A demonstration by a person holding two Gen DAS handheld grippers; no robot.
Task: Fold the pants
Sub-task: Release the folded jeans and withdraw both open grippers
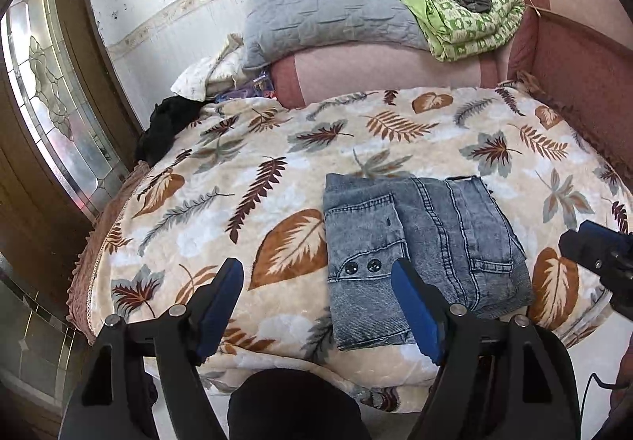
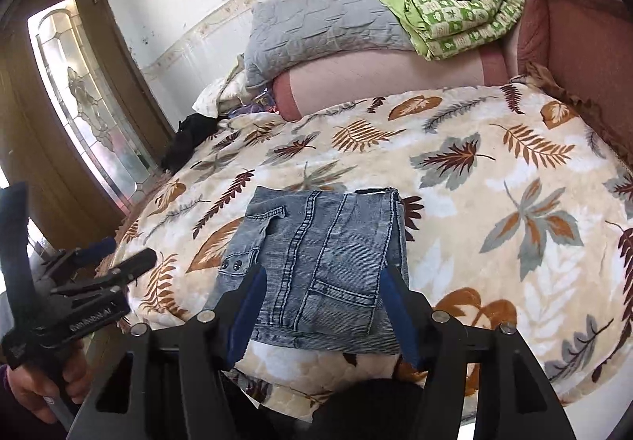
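One bed (image 1: 198,179) fills the middle of both views, covered by a plush cream blanket (image 2: 494,203) printed with brown and grey leaves. Along the top of the frames lie one quilted grey pillow (image 1: 328,17), one folded green patterned quilt (image 1: 470,29) with a dark crumpled cloth on it, and a pink bolster (image 2: 395,76) below them. One wooden door with a leaded glass pane (image 1: 47,84) stands at the left edge.

One pair of pants (image 1: 419,254), ribbed blue denim with stitched seams, a patch pocket and two dark snaps, lies folded into a flat rectangle at lower centre of the bed.

The left gripper (image 1: 316,282) and the right gripper (image 2: 322,286) both point downward over the near edge, jaws spread, blue pads pinching nothing. A hand (image 2: 35,388) holds the left gripper's handle at lower left of the right wrist view.
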